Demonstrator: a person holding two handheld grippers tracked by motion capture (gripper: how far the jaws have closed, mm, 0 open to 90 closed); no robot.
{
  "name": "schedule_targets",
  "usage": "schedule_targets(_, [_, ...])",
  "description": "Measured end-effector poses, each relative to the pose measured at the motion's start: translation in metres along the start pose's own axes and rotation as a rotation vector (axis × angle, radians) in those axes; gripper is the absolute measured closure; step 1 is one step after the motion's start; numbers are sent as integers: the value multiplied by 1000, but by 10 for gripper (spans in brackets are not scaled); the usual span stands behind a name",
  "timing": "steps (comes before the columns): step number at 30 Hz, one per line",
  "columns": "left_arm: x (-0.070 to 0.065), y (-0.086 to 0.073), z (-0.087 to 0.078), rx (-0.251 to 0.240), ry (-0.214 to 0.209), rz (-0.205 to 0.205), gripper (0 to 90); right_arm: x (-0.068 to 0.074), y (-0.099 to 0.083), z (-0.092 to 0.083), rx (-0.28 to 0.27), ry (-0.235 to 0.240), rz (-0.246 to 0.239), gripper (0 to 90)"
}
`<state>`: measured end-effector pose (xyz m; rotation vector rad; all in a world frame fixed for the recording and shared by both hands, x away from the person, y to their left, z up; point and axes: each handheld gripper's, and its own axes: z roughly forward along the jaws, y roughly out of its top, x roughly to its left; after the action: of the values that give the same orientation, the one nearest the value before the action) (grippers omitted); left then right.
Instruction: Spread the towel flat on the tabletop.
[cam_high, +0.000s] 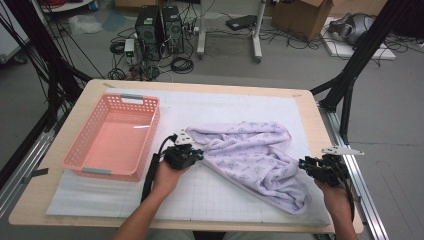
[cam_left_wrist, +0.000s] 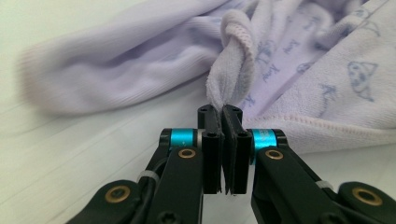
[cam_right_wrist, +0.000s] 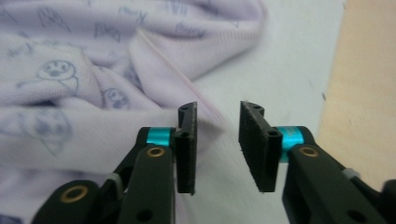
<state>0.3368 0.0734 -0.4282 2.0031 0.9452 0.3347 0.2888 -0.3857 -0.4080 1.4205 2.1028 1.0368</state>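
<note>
**Lilac towel pinched at its left edge**

Crumpled across the middle of the white gridded mat (cam_high: 210, 192) on the wooden table (cam_high: 37, 197): a lilac towel (cam_high: 252, 157), printed with small blue cartoon figures and script too blurred to read. Clamped tight by the left gripper (cam_high: 200, 154) (cam_left_wrist: 222, 114): a twisted fold of the towel's left edge, jaws pressed together on the cloth. At the towel's right end, just beside it, the right gripper (cam_high: 303, 164) (cam_right_wrist: 217, 116), jaws parted with a clear gap, nothing pinched, a pink-stitched hem just beside the left jaw. Left of the towel, a pink plastic basket (cam_high: 145, 137), no label legible.
</note>
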Motion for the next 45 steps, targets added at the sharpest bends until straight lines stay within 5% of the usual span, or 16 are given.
schedule_targets(7, [28,-3,-15,-59,133,-67,867,36,31,31,-13,145,-83,508])
schedule_targets(10, [35,2,-11,-86,155,-97,866,55,41,53,31,162,-149,490])
schedule_targets(13, [36,5,-1,-60,169,-69,866,67,49,80,90,171,-217,459])
schedule_targets(16, [42,8,7,-52,180,-87,865,72,53,105,135,236,-264,435])
schedule_targets(21, [50,4,16,-53,192,-109,864,55,60,117,115,261,-193,732])
schedule_targets(23, [50,4,18,-55,188,-113,864,50,64,116,82,213,-209,774])
schedule_targets(26, [47,5,19,-80,167,-122,860,39,69,117,32,130,-167,785])
schedule_targets(29, [41,6,22,-83,159,-111,830,32,74,118,-17,-16,-149,788])
schedule_targets(30, [41,6,23,-91,152,-115,735,30,75,118,-30,-107,-156,789])
schedule_targets(32, [38,7,22,-105,125,-143,539,22,76,118,-49,-189,-140,789])
schedule_targets(34, [33,9,19,-123,97,-121,475,11,75,114,-64,-264,-80,787])
schedule_targets(39, [14,13,14,-152,-22,-85,429,-2,72,102,-87,-215,15,654])
schedule_targets(45, [-26,12,24,-115,-173,-14,411,7,71,66,-195,-124,-5,567])
